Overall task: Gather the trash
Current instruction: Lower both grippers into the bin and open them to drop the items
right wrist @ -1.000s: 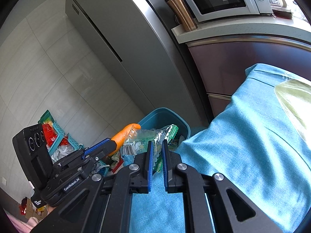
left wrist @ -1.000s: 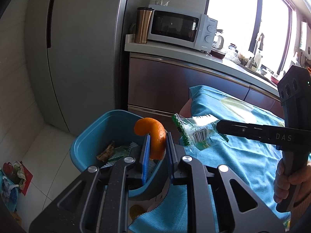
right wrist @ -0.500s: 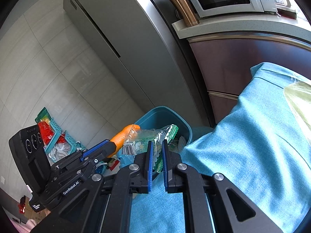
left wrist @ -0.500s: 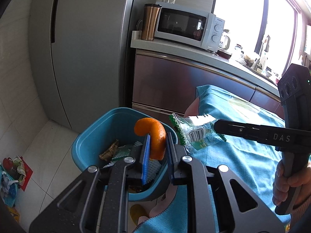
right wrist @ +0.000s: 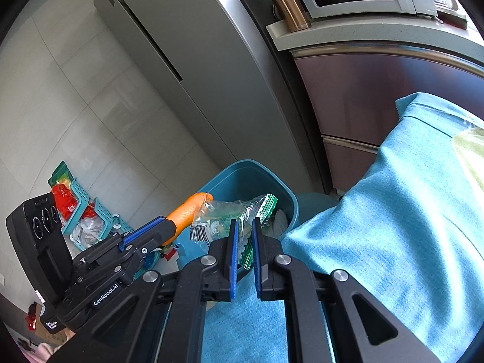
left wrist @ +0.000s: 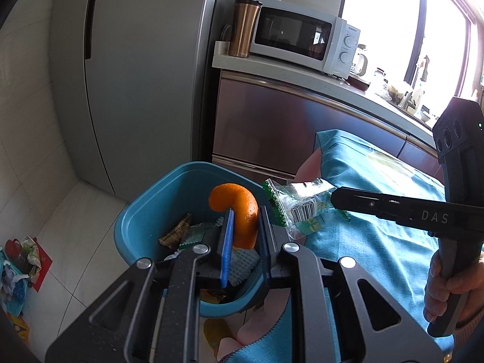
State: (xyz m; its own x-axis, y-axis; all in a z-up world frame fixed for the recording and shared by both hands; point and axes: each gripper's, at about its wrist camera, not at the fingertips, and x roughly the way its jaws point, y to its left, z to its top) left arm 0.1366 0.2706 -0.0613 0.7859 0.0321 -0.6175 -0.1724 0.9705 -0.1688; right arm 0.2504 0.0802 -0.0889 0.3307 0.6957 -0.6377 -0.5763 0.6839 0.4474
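Note:
My left gripper (left wrist: pixel 244 216) is shut on a curled orange peel (left wrist: pixel 239 208) and holds it over the blue trash bin (left wrist: pixel 142 214), which holds several wrappers. My right gripper (right wrist: pixel 243 227) is shut on a clear and green plastic wrapper (right wrist: pixel 230 217) and holds it at the bin's (right wrist: pixel 272 178) near rim. In the left wrist view the wrapper (left wrist: pixel 298 208) hangs from the right gripper (left wrist: pixel 334 198) just right of the peel. In the right wrist view the peel (right wrist: pixel 187 210) sticks out of the left gripper (right wrist: pixel 166 222).
A table with a blue cloth (left wrist: pixel 378 242) lies to the right of the bin. A grey fridge (left wrist: pixel 136 75) stands behind it. A counter carries a microwave (left wrist: pixel 302 42) and a copper tumbler (left wrist: pixel 243 27). A teal basket of items (right wrist: pixel 81 214) sits on the floor.
Both grippers have moved forward toward the bin with their loads; the peel now hangs over the bin's inside and the wrapper sits at its rim.

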